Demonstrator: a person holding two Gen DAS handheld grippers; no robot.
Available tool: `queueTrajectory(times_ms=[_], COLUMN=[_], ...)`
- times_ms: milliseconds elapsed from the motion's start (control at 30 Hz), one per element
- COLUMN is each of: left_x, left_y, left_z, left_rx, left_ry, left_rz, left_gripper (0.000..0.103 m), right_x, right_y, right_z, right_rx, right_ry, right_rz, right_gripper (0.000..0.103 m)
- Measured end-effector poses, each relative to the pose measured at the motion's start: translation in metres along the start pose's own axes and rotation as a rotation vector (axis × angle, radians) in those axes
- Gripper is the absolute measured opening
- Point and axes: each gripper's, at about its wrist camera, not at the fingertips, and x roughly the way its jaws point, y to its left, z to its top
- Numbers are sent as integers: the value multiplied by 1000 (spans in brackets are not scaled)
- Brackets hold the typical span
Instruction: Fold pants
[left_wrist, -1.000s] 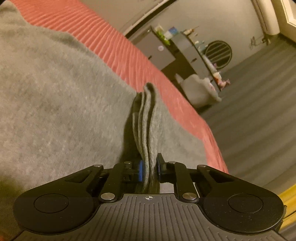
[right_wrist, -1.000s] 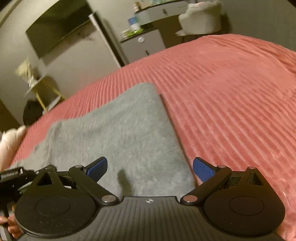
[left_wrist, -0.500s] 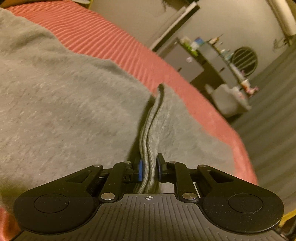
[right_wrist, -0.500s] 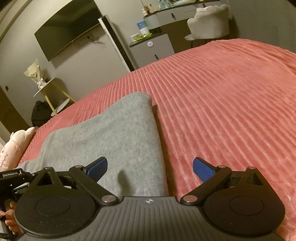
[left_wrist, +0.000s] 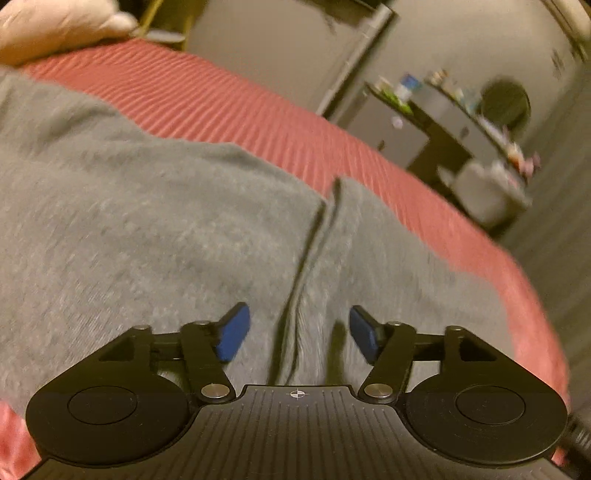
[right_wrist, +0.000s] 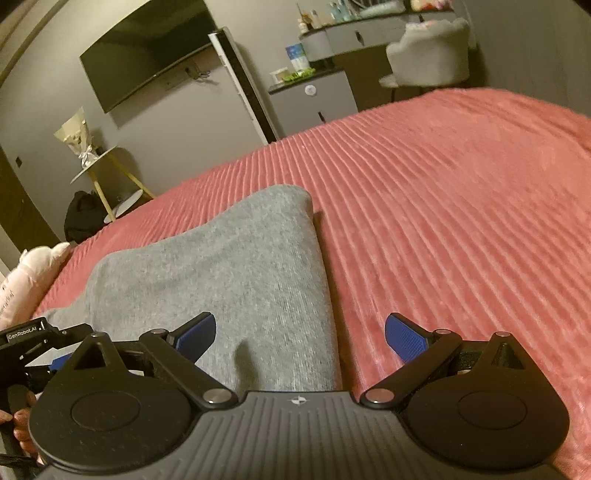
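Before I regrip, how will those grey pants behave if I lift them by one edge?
Likely floppy: the grey pants lie slack on the red bedspread, with a soft ridge of layered edges between the open left gripper fingers. The stacked layers will probably slide apart or droop if lifted from one point. The knit looks grippy, so slipping seems unlikely.

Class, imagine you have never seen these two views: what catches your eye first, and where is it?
The grey pants lie folded on the ribbed pink bedspread, filling the left wrist view. Both the left gripper and right gripper hover over them, jaws open.
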Motion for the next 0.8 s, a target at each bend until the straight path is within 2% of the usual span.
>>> queueTrajectory(times_ms=[100, 133, 167, 200, 267, 367, 467, 533, 633, 700, 800], left_x=[5, 6, 6, 4, -2, -21, -47, -63, -73, -65, -45], left_y=[-23, -29, -36, -42, -48, -44, -33, -31, -37, -43, -44], left_z=[-8, -11, -14, -19, -25, -25, -21, -22, -26, -27, -30], left_rx=[179, 225, 276, 325, 366, 333, 235, 191, 195, 208, 248], left_ry=[6, 6, 5, -6, -29, -87, -162, -206, -235, -197, -128], left_rz=[74, 96, 125, 160, 218, 253, 184, 107, 20, -12, 41], left_gripper=[76, 79, 80, 83, 85, 85, 85, 86, 89, 90, 90], right_x=[9, 16, 27, 33, 28, 15, -7, -17, -13, 2, 39], right_y=[12, 16, 19, 21, 26, 29, 30, 32, 42, 49, 60], right_z=[-2, -4, -7, -9, -8, -7, 0, 6, 20, 28, 29], right_rx=[-82, -112, -137, -147, -176, -190, -190, -199, -263, -298, -352], right_ry=[61, 119, 215, 263, 243, 219, 117, 51, 3, 28, 93], right_rz=[-48, -72, -74, -82, -100, -118, -94, -71, -58, -50, -71], right_gripper=[93, 93, 97, 99, 99, 99, 99, 98, 77, 43, 38])
